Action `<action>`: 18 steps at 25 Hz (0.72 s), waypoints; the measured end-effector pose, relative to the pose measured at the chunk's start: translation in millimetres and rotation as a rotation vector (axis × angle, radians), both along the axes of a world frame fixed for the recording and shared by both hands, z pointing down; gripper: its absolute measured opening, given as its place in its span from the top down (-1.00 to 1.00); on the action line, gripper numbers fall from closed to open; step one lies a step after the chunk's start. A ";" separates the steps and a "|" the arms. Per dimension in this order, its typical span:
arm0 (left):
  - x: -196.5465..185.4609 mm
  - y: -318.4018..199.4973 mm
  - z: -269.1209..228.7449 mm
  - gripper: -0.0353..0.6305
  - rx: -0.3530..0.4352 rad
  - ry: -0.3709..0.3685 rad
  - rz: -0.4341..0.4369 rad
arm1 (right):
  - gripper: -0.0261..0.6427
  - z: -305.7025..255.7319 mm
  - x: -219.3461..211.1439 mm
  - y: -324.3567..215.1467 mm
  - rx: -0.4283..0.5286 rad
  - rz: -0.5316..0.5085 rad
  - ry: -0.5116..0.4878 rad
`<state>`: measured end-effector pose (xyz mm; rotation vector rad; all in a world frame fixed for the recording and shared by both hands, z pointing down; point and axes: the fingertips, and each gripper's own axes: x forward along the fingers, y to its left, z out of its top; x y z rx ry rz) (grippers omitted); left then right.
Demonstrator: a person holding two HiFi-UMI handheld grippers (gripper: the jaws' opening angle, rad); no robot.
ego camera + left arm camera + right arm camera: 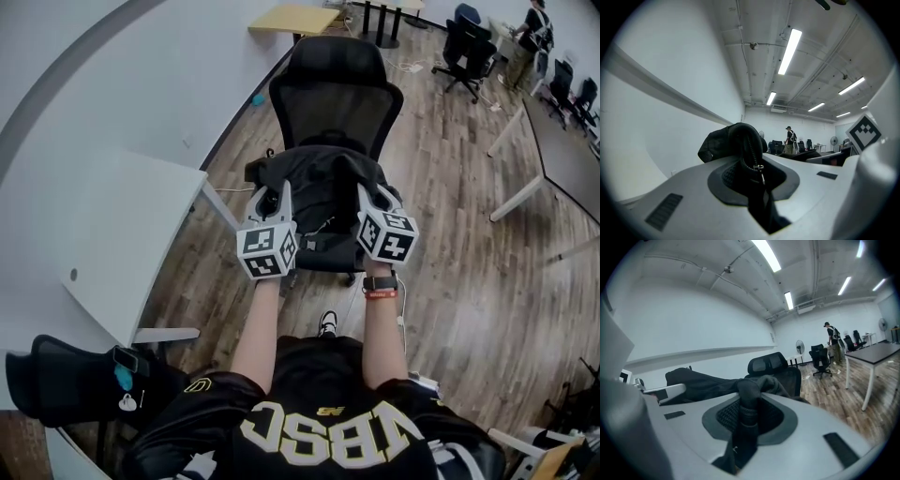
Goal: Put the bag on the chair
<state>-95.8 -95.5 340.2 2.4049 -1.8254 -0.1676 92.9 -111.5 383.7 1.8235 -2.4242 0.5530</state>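
A black bag (pixel 319 178) hangs between my two grippers, over the seat of a black mesh office chair (pixel 337 94); whether it rests on the seat I cannot tell. My left gripper (pixel 281 195) is shut on the bag's left side, and in the left gripper view a zippered fold of the bag (pixel 740 145) is pinched in the left gripper (pixel 757 174). My right gripper (pixel 367 199) is shut on the right side. In the right gripper view a rolled strap of the bag (pixel 750 394) is clamped in the right gripper (pixel 746 416), with the chair's (pixel 776 365) backrest beyond.
A white table (pixel 103 234) stands close on the left, next to the chair. Another black chair (pixel 56 384) sits at the lower left. Farther back are a wooden table (pixel 295 19), office chairs (pixel 464 47), a dark desk (pixel 562 141) and a person (pixel 532 33).
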 end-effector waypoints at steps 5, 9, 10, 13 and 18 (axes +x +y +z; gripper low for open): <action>17.0 -23.8 6.4 0.70 -0.004 -0.008 -0.009 | 0.69 6.3 16.7 -24.7 -0.005 -0.008 -0.014; 26.9 -36.7 14.6 0.70 -0.018 -0.004 -0.007 | 0.69 18.9 26.5 -39.3 -0.023 -0.015 -0.021; 30.3 -39.9 15.1 0.70 -0.018 -0.002 -0.006 | 0.69 22.2 28.9 -45.1 -0.027 -0.018 -0.023; 38.1 -51.1 17.4 0.70 -0.023 0.001 -0.005 | 0.69 18.7 34.8 -61.1 -0.029 -0.015 -0.013; 39.8 -75.9 25.5 0.70 -0.032 0.019 -0.008 | 0.69 21.8 36.8 -80.6 -0.038 -0.012 0.001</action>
